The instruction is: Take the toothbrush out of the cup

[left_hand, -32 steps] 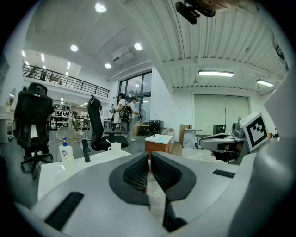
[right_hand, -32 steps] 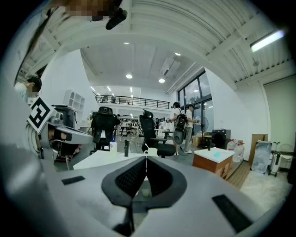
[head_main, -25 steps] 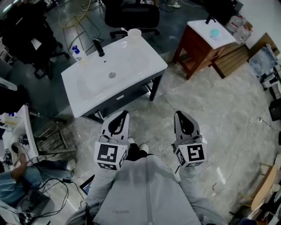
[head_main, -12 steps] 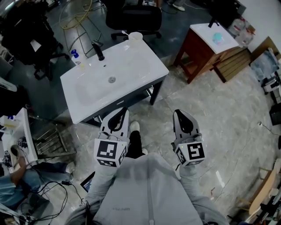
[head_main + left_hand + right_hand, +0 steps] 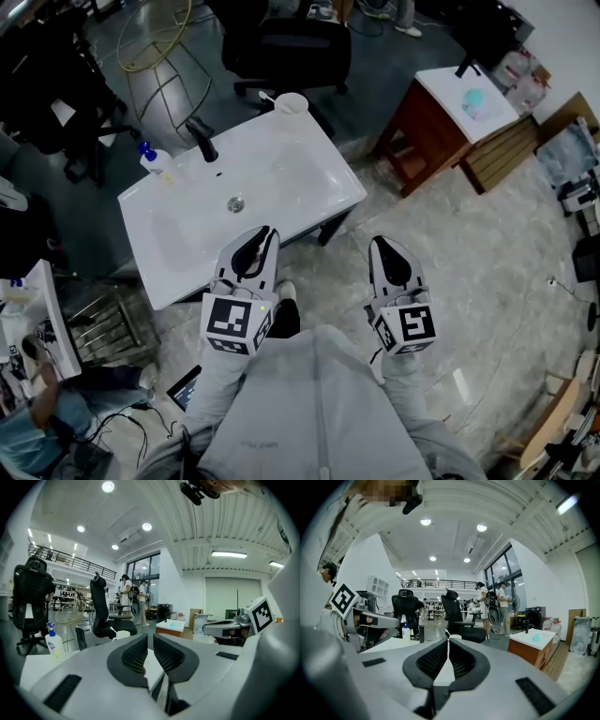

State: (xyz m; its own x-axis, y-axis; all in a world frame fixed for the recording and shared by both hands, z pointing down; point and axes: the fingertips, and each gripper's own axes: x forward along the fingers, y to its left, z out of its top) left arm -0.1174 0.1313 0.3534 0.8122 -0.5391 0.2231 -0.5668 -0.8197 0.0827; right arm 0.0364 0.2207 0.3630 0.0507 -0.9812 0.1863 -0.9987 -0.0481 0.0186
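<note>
I am walking up to the white sink (image 5: 187, 225), which sits lower and nearer in my head view than a second ago. The strip of floor that lay between its near rim and my left gripper (image 5: 266, 232) is gone, and that gripper's tip now overlaps the rim. The cup (image 5: 292, 104) with the toothbrush (image 5: 265, 96) at the far corner, the tap (image 5: 201, 141) and the soap bottle (image 5: 153, 161) have all slid down toward me along with the sink, and the small wooden table (image 5: 441, 103) on the right has drawn closer too.
</note>
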